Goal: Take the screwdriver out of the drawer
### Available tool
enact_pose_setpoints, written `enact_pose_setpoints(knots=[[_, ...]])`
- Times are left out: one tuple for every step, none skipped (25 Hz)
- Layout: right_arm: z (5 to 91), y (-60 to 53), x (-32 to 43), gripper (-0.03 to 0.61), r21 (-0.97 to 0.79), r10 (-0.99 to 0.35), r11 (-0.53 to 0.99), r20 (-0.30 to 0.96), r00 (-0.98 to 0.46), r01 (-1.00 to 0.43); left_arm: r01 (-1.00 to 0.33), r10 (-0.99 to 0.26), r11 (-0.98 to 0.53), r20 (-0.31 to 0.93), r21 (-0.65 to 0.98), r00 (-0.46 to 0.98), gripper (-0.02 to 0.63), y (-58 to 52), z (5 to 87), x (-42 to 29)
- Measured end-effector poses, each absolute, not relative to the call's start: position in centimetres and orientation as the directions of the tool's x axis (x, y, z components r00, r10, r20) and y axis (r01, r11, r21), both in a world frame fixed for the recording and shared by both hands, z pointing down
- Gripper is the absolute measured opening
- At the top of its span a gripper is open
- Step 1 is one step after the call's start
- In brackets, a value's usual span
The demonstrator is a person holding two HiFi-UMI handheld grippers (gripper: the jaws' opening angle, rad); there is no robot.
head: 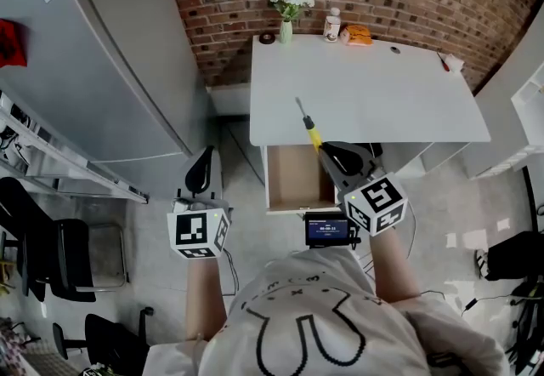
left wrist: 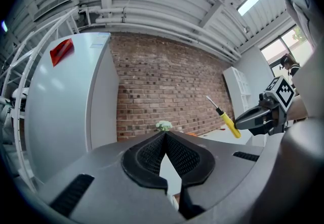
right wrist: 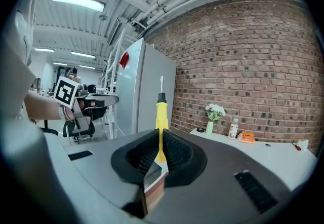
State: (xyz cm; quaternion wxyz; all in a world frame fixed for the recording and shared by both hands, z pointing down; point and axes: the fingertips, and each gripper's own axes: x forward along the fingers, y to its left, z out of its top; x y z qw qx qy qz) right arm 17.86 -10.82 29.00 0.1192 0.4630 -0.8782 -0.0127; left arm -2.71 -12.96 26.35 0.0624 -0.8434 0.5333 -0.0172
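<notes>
Starting with the head view: yellow-handled screwdriver with slim metal shaft, gripped in the right gripper, clear of the open wooden drawer, tip slanting away over the white table. The left gripper is well apart.

Left gripper view: left gripper jaws met, nothing between; screwdriver far to its right.

Right gripper view: right gripper clenched on the handle; screwdriver long axis upright, running out along the jaws.

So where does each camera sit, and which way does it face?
Head view: on the person's head, looking steeply down at the white table and open drawer; forearms, left gripper and right gripper show.
Left gripper view: on the left gripper, facing the brick wall along its shut, empty jaws; right gripper at right.
Right gripper view: on the right gripper, facing the same wall, jaws shut on the screwdriver.
All three show the screwdriver.
</notes>
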Motion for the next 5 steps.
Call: enact_pose_setpoints(knots=[[29.0, -10.8, 17.82, 0.026, 0.135, -0.815, 0.573, 0.198, -0.544, -0.809, -0.898, -0.902, -0.423, -0.038, -0.123, 0.43, 0.005, -12.94, 26.36, -2.72], [29.01, -10.76, 17.79, 0.026, 0.136, -0.814, 0.574, 0.198, -0.546, -0.807, -0.898, -0.902, -0.422, -0.039, -0.123, 0.43, 0.005, -12.9, 26.36, -2.73], [29.01, -10.71, 17.77, 0.026, 0.138, -0.813, 0.576, 0.198, -0.547, -0.806, -0.899, -0.903, -0.421, -0.04, -0.123, 0.429, 0.006, -12.85, 26.36, -2.72], [29.01, -10.66, 17.76, 0.026, 0.14, -0.812, 0.578, 0.198, -0.549, -0.804, -0.899, -0.903, -0.42, -0.041, -0.122, 0.428, 0.005, -12.8, 26.37, -2.71], [29.01, -10.6, 17.75, 0.026, 0.142, -0.811, 0.579, 0.198, -0.551, -0.803, -0.9, -0.903, -0.419, -0.043, -0.122, 0.427, 0.005, -12.75, 26.37, -2.7]])
